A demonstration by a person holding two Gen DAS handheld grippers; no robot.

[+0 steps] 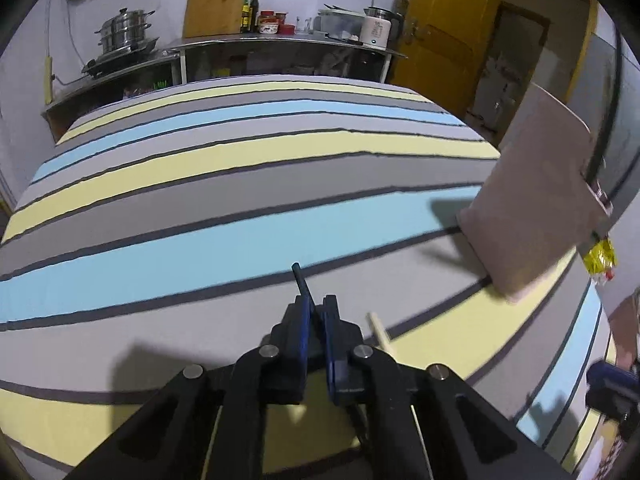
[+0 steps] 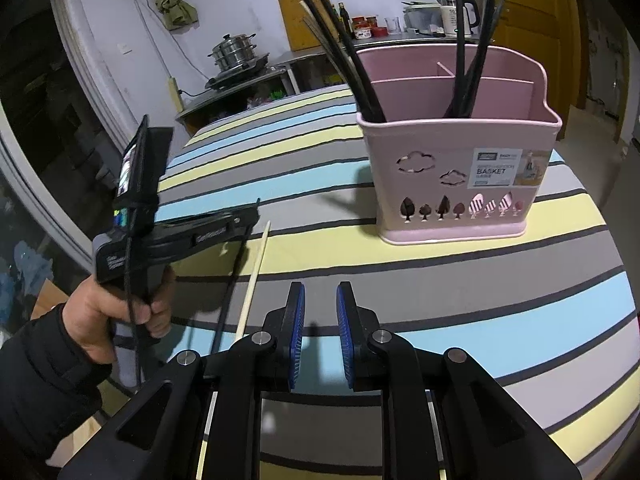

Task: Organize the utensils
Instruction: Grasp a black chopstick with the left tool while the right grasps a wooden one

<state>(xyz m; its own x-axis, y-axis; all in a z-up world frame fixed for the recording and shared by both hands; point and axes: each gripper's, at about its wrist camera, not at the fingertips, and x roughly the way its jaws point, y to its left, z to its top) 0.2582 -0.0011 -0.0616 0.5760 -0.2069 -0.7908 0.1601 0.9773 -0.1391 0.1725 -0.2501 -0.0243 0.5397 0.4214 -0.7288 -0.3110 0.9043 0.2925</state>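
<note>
L tongs (image 1: 316,312) pinching black chopstick (image 1: 298,278) on striped desk (image 1: 240,208) | pale chopstick (image 2: 254,280) loose just beside | R tongs (image 2: 320,336) spread, empty | pink basket (image 2: 456,184) holds several black sticks | 2 left to stow.

The black chopstick (image 1: 299,280) shows only its tip; the rest is hidden between the left gripper (image 1: 318,308)'s pads. The pale chopstick (image 1: 380,334) vanishes under that gripper's linkage. At three o'clock the pink basket (image 1: 536,204) is blurred. The chopsticks in the basket (image 2: 360,76) are cut off at twelve o'clock.
</note>
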